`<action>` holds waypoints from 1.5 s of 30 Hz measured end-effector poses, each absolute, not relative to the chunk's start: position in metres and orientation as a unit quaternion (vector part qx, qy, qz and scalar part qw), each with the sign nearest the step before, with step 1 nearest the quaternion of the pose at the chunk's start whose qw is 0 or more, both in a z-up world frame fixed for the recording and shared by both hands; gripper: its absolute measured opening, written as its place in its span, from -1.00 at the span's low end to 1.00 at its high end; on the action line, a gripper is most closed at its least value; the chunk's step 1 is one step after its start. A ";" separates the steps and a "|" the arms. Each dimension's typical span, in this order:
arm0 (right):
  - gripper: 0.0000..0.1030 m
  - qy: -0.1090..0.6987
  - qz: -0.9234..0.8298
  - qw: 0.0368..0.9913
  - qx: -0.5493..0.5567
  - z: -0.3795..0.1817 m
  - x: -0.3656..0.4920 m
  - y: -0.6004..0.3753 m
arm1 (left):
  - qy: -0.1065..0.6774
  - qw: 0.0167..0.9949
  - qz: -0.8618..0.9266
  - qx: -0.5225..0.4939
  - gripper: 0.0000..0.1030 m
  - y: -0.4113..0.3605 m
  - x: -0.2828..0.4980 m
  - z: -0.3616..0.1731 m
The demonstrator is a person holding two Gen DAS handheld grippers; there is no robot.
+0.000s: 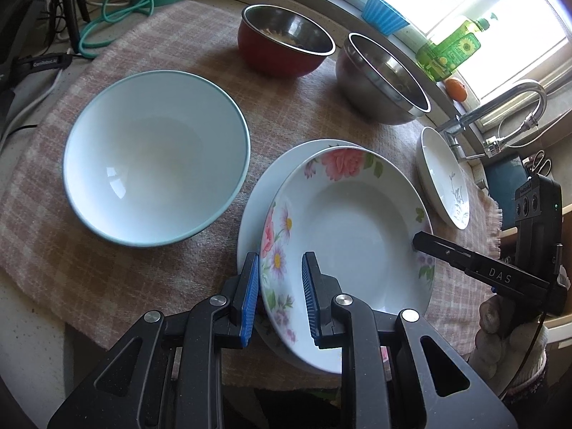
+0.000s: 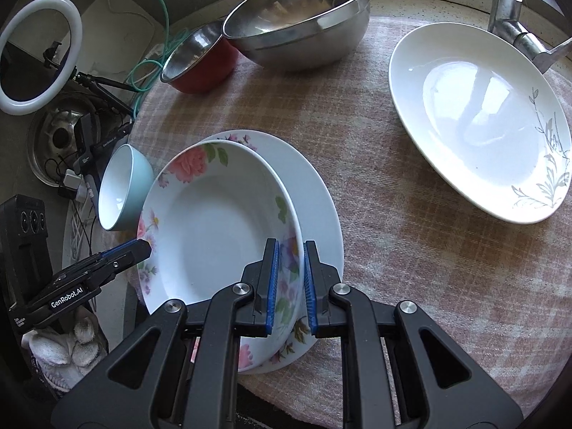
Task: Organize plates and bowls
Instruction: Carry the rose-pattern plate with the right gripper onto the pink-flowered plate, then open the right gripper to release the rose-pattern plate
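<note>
A deep white plate with pink and purple flowers (image 1: 350, 221) (image 2: 214, 225) hangs between both grippers. It sits just over a second, wider plate (image 1: 257, 207) (image 2: 318, 196) on the pink checked cloth, and whether the two touch is unclear. My left gripper (image 1: 280, 268) is shut on the floral plate's left rim, which runs between its blue pads. My right gripper (image 2: 290, 250) is shut on the opposite rim. Each gripper also shows from the side in the other view: the right gripper (image 1: 420, 242) and the left gripper (image 2: 141, 250).
On the cloth (image 2: 393, 250) are a light blue bowl (image 1: 153, 164) (image 2: 121, 189), a red bowl (image 1: 286, 46), a steel bowl (image 1: 382, 78) (image 2: 300, 18) and a leaf-patterned white plate (image 1: 443, 178) (image 2: 479, 121). A faucet (image 2: 511, 10) stands behind, and a ring light (image 2: 39, 53) and cables lie left.
</note>
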State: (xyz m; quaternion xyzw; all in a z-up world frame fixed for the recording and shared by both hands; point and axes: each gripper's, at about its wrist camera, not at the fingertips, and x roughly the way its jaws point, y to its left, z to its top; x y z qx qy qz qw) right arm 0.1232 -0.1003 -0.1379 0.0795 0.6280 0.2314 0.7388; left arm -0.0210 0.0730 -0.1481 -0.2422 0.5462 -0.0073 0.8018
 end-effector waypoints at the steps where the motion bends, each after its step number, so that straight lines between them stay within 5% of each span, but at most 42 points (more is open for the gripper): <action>1: -0.73 0.628 0.230 0.739 0.078 -0.138 0.123 -0.100 | 0.546 0.802 -0.007 -0.241 -0.59 0.073 -0.021 -0.149; 26: -0.64 0.615 0.223 0.755 0.041 -0.134 0.127 -0.094 | 0.547 0.813 0.000 -0.200 -0.59 0.063 -0.020 -0.143; 35: -0.51 0.602 0.225 0.764 0.047 -0.125 0.123 -0.099 | 0.548 0.814 0.005 -0.193 -0.59 0.058 -0.019 -0.143; 39: -0.25 0.594 0.222 0.771 0.056 -0.118 0.120 -0.109 | 0.544 0.817 0.006 -0.193 -0.59 0.058 -0.026 -0.139; 45: -0.23 0.576 0.215 0.786 0.075 -0.105 0.115 -0.129 | 0.528 0.825 0.013 -0.201 -0.59 0.062 -0.037 -0.123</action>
